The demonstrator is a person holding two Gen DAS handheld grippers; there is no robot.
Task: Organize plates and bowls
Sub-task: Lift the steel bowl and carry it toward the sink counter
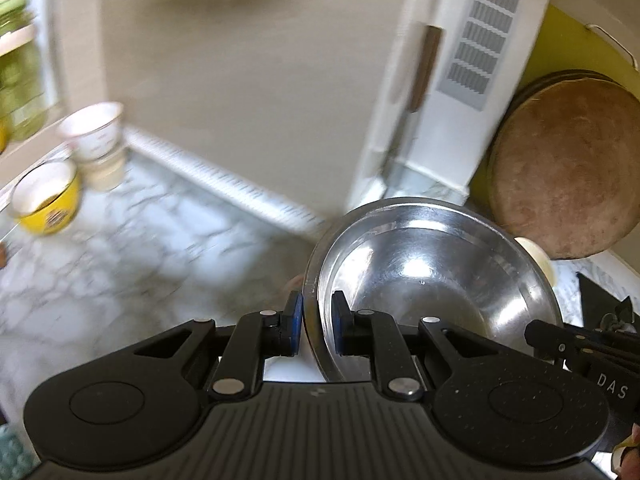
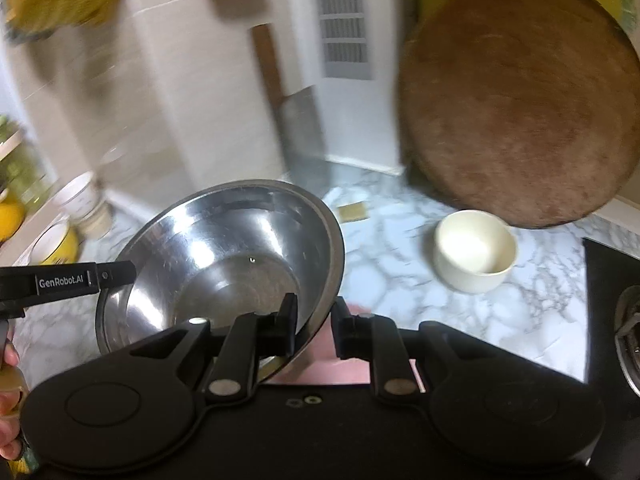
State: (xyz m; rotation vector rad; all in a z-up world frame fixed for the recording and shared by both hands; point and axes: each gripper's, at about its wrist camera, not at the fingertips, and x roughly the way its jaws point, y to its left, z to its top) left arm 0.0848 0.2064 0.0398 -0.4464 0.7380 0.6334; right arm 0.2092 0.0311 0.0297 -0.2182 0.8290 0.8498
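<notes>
1 steel bowl (image 1: 432, 276) above marble counter (image 1: 132, 256), left gripper (image 1: 316, 320) and right gripper (image 2: 314, 328) each clamped on opposite rim edges, 1 white cup (image 2: 474, 250) nearby

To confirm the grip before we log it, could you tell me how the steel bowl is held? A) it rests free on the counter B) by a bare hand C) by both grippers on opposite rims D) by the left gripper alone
C: the left gripper and the right gripper each clamp the steel bowl by its rim, on opposite sides.

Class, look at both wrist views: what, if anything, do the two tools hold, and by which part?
Both hold the round stainless steel bowl by its rim: left tool and right tool clamp opposite sides.
</notes>
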